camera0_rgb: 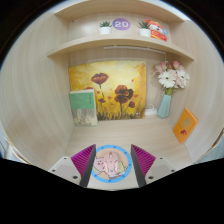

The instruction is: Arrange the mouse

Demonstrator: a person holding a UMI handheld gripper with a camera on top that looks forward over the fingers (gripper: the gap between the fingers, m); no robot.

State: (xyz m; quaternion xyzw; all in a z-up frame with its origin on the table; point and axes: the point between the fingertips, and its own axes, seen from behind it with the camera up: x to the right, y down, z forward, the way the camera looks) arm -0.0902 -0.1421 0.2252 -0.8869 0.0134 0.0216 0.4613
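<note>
At lower centre, the gripper (112, 160) fingers pinch the mouse (111, 163), seemingly mid-carry; next it needs setting down on the desk (130, 132).

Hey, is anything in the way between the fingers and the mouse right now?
Nothing visible. The mouse sits right between the fingers. The green book, vase and orange card stand well beyond them.

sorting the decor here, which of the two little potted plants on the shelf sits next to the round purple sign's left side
The potted plant on the upper shelf, left of the purple sign. The other plant stands right of the sign, beside an orange item.
</note>
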